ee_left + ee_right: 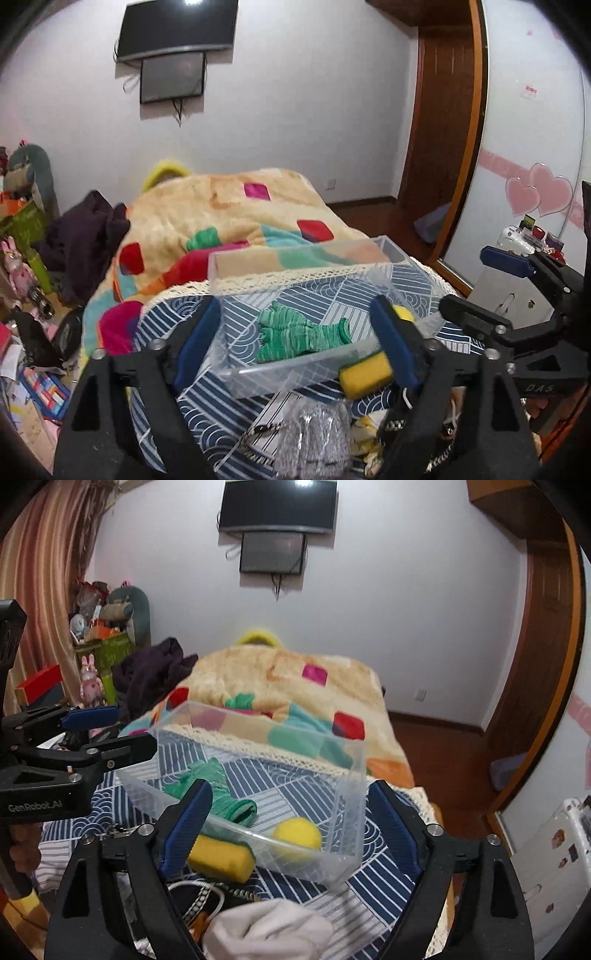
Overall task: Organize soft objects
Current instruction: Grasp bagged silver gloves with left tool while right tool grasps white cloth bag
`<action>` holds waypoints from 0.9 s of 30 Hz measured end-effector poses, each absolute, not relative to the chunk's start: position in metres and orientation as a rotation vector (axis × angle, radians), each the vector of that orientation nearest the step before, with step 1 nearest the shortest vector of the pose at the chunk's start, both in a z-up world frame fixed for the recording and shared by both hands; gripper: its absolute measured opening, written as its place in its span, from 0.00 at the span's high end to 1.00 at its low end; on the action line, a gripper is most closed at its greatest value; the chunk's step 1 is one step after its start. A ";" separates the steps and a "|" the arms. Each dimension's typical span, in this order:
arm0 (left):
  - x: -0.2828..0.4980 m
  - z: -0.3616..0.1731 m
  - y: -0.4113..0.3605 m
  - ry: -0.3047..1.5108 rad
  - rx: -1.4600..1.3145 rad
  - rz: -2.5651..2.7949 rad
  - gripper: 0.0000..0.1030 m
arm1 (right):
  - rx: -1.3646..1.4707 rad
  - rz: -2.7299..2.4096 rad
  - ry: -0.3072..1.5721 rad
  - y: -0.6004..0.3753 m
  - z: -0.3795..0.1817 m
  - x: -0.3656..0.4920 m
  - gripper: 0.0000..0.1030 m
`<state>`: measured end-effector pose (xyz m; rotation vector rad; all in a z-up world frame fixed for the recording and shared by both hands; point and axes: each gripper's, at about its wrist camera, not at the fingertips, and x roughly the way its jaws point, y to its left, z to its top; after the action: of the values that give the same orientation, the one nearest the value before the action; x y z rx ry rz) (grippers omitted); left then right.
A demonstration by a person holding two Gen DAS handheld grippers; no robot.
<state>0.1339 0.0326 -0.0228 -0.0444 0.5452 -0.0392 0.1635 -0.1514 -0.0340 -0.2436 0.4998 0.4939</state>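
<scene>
A clear plastic bin [295, 373] [351, 812] stands on a blue patterned cloth. Inside it lie green knit socks [299, 336] [210, 786] and a yellow ball [297, 834] [403, 313]. A yellow sponge [365, 373] [221, 858] lies just outside the bin's near wall. My left gripper [295, 339] is open and empty over the bin's near side. My right gripper [288, 827] is open and empty before the bin. A silver mesh scrubber [314, 439] lies near the left gripper. A white sock [269, 930] lies under the right gripper.
The cloth [236, 417] covers a small table against a bed with a colourful blanket [221, 214]. A chain and dark items [207, 897] lie by the sponge. Clutter fills the floor at the left [33, 369]. A wardrobe [535, 147] stands at the right.
</scene>
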 end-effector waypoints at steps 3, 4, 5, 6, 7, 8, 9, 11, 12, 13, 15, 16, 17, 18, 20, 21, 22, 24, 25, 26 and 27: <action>0.119 -0.024 0.033 0.534 -0.039 -0.035 0.08 | -0.226 0.500 0.471 -0.157 -0.032 0.151 0.10; 0.115 -0.026 0.033 0.538 -0.038 -0.032 0.07 | -0.222 0.498 0.465 -0.159 -0.032 0.146 0.09; 0.111 -0.030 0.033 0.546 -0.034 -0.030 0.07 | -0.222 0.495 0.460 -0.160 -0.033 0.143 0.08; 0.108 -0.033 0.033 0.552 -0.032 -0.030 0.07 | -0.223 0.495 0.456 -0.161 -0.034 0.141 0.08; 0.103 -0.038 0.034 0.561 -0.029 -0.028 0.07 | -0.224 0.493 0.456 -0.162 -0.036 0.139 0.08; 0.100 -0.044 0.034 0.573 -0.026 -0.024 0.07 | -0.225 0.488 0.459 -0.164 -0.039 0.136 0.08; 0.099 -0.049 0.035 0.583 -0.026 -0.021 0.07 | -0.226 0.484 0.462 -0.165 -0.042 0.135 0.08; 0.095 -0.061 0.036 0.612 -0.032 -0.019 0.07 | -0.226 0.477 0.479 -0.169 -0.050 0.133 0.08; 0.093 -0.067 0.037 0.629 -0.038 -0.021 0.07 | -0.224 0.474 0.488 -0.172 -0.053 0.132 0.08; 0.091 -0.073 0.037 0.642 -0.044 -0.034 0.07 | -0.223 0.472 0.496 -0.174 -0.056 0.130 0.08; 0.088 -0.084 0.035 0.658 -0.046 -0.066 0.09 | -0.211 0.491 0.536 -0.177 -0.066 0.130 0.08; 0.084 -0.089 0.032 0.659 -0.042 -0.070 0.11 | -0.209 0.502 0.553 -0.178 -0.071 0.130 0.08; 0.082 -0.092 0.031 0.662 -0.036 -0.076 0.18 | -0.211 0.500 0.564 -0.178 -0.075 0.129 0.08; 0.081 -0.097 0.028 0.673 -0.029 -0.086 0.23 | -0.214 0.498 0.570 -0.179 -0.078 0.127 0.09; 0.082 -0.103 0.025 0.688 -0.029 -0.099 0.29 | -0.216 0.505 0.597 -0.179 -0.087 0.127 0.09; 0.083 -0.107 0.023 0.697 -0.033 -0.106 0.32 | -0.211 0.510 0.606 -0.181 -0.089 0.126 0.09; 0.085 -0.110 0.023 0.704 -0.037 -0.110 0.34 | -0.205 0.517 0.616 -0.183 -0.092 0.125 0.11; 0.088 -0.116 0.021 0.717 -0.040 -0.108 0.40 | -0.189 0.539 0.642 -0.184 -0.096 0.127 0.14; 0.090 -0.119 0.020 0.724 -0.043 -0.107 0.41 | -0.183 0.549 0.655 -0.185 -0.099 0.128 0.18; 0.092 -0.122 0.020 0.734 -0.044 -0.104 0.44 | -0.174 0.562 0.669 -0.185 -0.101 0.129 0.19; 0.094 -0.124 0.019 0.741 -0.045 -0.104 0.46 | -0.167 0.571 0.680 -0.185 -0.104 0.129 0.23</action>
<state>0.0937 0.0192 -0.1241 -0.0452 0.7406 -0.1036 0.1293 -0.1854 -0.1035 -0.1666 0.6802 0.5708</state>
